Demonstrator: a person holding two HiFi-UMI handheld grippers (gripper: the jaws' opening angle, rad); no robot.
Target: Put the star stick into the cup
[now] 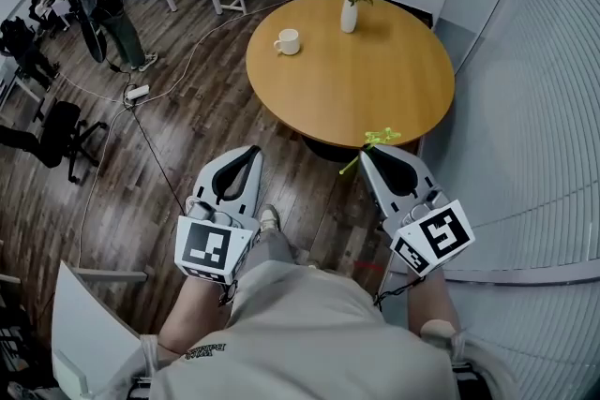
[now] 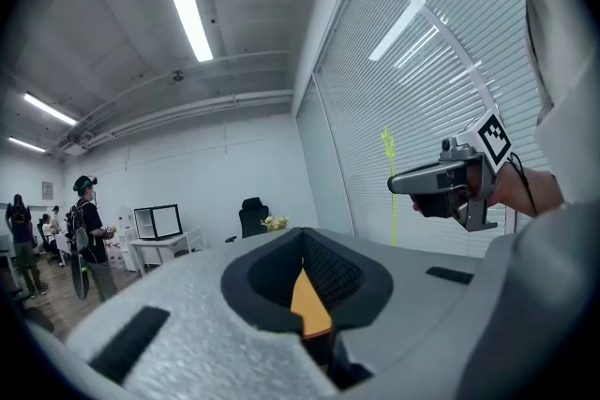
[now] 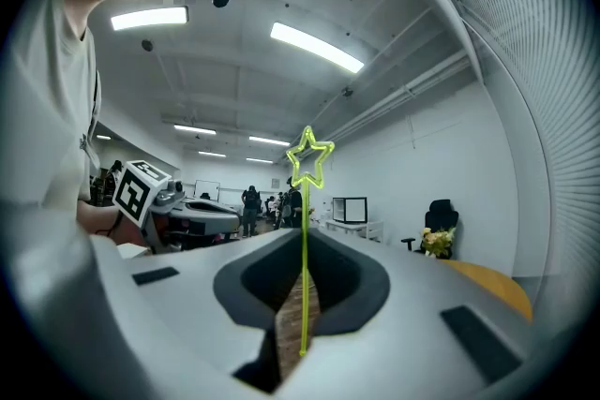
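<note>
Dark plank floor [image 1: 187, 136] surrounds a round wooden tabletop [image 1: 375, 80], and slatted blinds [image 1: 544, 108] run close along the right side. The right claw [image 3: 305, 239] is closed on the star stick [image 3: 304, 267]. The thin stem stands upright between the pads, with the star clear above the tips. The left claw [image 2: 302, 244] is closed on nothing; only a sliver of tabletop shows through its hollow.

From the head view the two claws are level and apart. The left one is over the floor and the right one's tips are at the tabletop's near rim. The cup [image 1: 287, 41] stands near the far-left rim, well apart from the stick, with bare wood between them. A vase of flowers [image 1: 349, 14] stands by the far rim. From above, the star is small and its shape is hard to read.
</note>
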